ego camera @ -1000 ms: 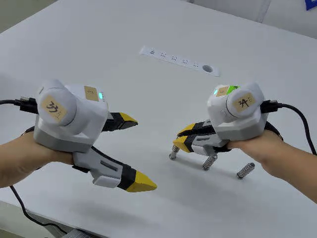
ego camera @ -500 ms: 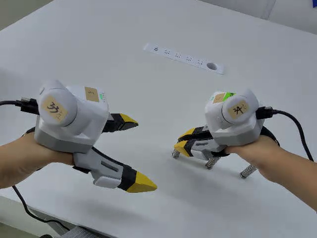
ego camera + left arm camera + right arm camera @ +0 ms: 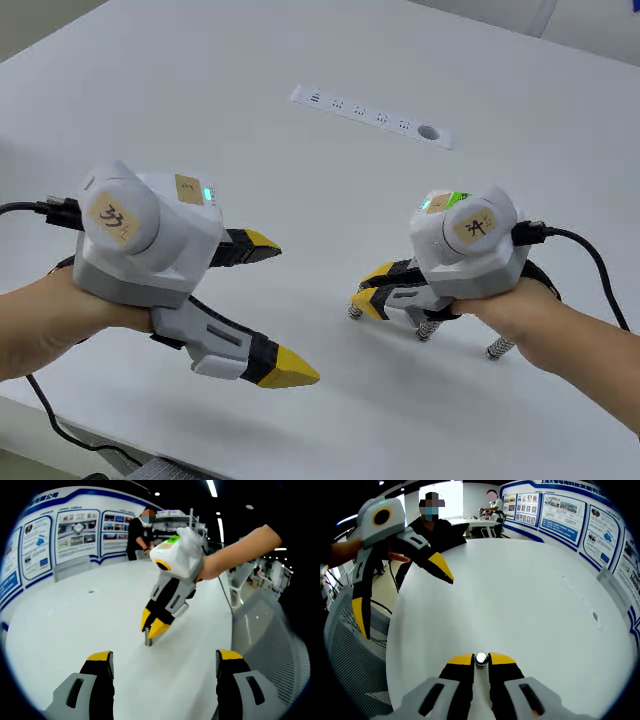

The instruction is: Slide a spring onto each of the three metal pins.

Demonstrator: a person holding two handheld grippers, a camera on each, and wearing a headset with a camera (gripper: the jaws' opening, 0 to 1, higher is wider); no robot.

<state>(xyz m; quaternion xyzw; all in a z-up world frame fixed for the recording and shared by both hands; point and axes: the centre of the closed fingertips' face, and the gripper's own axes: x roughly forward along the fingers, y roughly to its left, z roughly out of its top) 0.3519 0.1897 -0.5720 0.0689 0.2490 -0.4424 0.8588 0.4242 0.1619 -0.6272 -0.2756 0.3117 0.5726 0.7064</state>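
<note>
1. White table (image 3: 200,100) runs across the head view, with both grippers over its near part.
2. Left gripper (image 3: 284,308) is on the left, held in a hand (image 3: 60,310). Its jaws are spread wide with nothing between them, and the yellow tips are well apart. In its own view the tips (image 3: 165,657) frame bare table. It hangs above the surface, well apart from the pins.
3. Right gripper (image 3: 368,293) is on the right, held in the other hand (image 3: 510,300) and angled down toward the table. Its jaws are pinched together on the top of a metal pin (image 3: 481,659), whose round shiny head sits between the yellow tips in the right gripper view.
4. Power strip (image 3: 370,115) lies flat on the far side of the table, well apart from both grippers.
5. Spring (image 3: 354,311) shows just below the right gripper's tips, coiled around the held pin, with its lower end at the table. The left gripper view shows the same coil (image 3: 148,640) under the tips.
6. Two more springs, one (image 3: 428,329) and another (image 3: 498,347), are on the table just beside and under the right hand. They lean and are partly hidden, so I cannot tell whether pins sit inside them.
</note>
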